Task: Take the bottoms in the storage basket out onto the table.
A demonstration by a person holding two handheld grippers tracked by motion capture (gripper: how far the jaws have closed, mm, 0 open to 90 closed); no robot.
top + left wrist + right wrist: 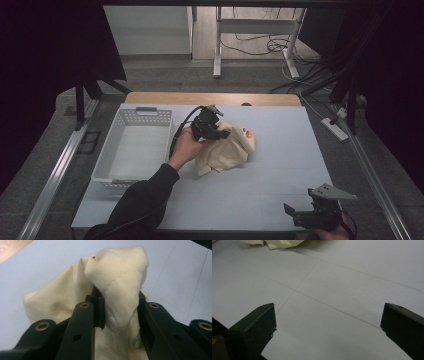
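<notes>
So the left gripper (220, 131) is clamped on a bunched fold of the cream garment (230, 150), which sits mid-table on the pale sheet (280, 185), just right of the white basket (135, 150). Right gripper (312, 212) rests near the front right edge, jaws wide apart, nothing between them.

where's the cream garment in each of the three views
High view: the cream garment lies crumpled at the table's centre, right of the white basket, under the left gripper.
Left gripper view: centre, a fold bunched between the black jaws.
Right gripper view: just its edge at the top left.
Shared landmark: the pale blue table sheet.
</notes>
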